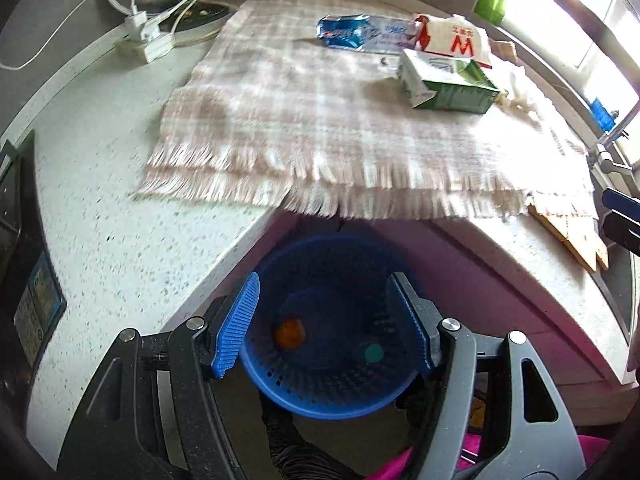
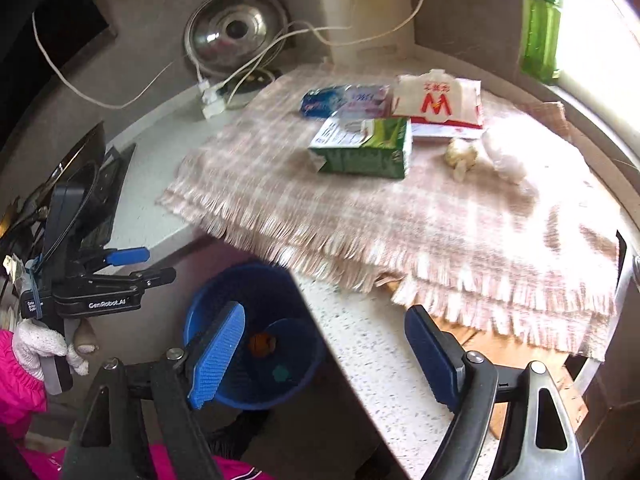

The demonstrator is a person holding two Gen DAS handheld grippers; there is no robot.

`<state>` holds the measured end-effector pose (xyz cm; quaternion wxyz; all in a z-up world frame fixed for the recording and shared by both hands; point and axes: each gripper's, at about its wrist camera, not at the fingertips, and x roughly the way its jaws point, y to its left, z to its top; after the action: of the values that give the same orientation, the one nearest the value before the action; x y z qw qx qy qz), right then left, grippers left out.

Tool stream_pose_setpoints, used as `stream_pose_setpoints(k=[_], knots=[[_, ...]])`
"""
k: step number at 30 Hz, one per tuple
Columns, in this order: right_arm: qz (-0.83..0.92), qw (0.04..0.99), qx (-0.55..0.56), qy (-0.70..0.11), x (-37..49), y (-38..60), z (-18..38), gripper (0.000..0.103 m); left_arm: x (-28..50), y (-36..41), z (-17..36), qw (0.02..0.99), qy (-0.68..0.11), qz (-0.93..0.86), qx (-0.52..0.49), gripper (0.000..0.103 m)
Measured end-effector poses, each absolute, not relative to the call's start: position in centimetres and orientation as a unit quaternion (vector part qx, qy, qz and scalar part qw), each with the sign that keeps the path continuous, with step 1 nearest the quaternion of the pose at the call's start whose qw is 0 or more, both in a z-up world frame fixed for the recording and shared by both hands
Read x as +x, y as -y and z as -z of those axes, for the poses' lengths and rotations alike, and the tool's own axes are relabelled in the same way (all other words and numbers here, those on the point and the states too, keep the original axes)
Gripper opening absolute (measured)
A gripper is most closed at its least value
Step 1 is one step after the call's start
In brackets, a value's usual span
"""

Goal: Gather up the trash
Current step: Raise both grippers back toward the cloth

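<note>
On a plaid cloth (image 1: 300,120) on the counter lie a green carton (image 1: 448,84) (image 2: 362,148), a blue wrapper (image 1: 352,32) (image 2: 344,100), a white-and-red bag (image 1: 452,40) (image 2: 438,100), crumpled tissue (image 2: 504,156) and a small pale lump (image 2: 462,154). Below the counter edge stands a blue mesh basket (image 1: 280,384) (image 2: 192,320) holding an orange scrap (image 1: 290,332) and a green cap (image 1: 374,354). My left gripper (image 1: 324,284) (image 2: 148,266) hangs open above the basket, nothing between its pads. My right gripper (image 2: 326,312) (image 1: 620,216) stands open over the counter's front corner, empty.
A power strip (image 1: 144,40) with white cables and a metal lid (image 2: 236,32) sit at the back left. A green bottle (image 2: 540,28) stands by the window. Cardboard (image 1: 572,236) pokes out under the cloth's near right corner. A gloved hand (image 2: 36,348) holds the left gripper.
</note>
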<state>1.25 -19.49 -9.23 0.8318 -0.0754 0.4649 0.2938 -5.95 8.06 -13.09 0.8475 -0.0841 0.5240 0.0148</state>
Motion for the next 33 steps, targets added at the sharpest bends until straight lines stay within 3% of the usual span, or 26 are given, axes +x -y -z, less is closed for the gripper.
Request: stream_pose_setpoints(k=[8,10,20,33], knots=[[-0.229,0.869,-0.049,-0.435,3.6,24.9,6.9,0.092,-0.8,-4.6,9.8,0.856,-0.509,0.039,-0.078,0.068],[-0.219,0.874,-0.040,-0.432,4.2,25.8,6.6,0.098,0.7,-3.7,9.2,0.856,-0.510,0.045,-0.077,0.068],[-0.203,0.887,-0.042,-0.414,6.5,28.1,6.0,0.101,7.3,-1.1,8.1,0.848,-0.521,0.084,-0.058,0.069],[-0.195,0.888,-0.015,-0.416,9.9,30.0,6.3,0.103,14.6,-1.4,8.0,0.823,-0.545,0.076,-0.141,0.075]])
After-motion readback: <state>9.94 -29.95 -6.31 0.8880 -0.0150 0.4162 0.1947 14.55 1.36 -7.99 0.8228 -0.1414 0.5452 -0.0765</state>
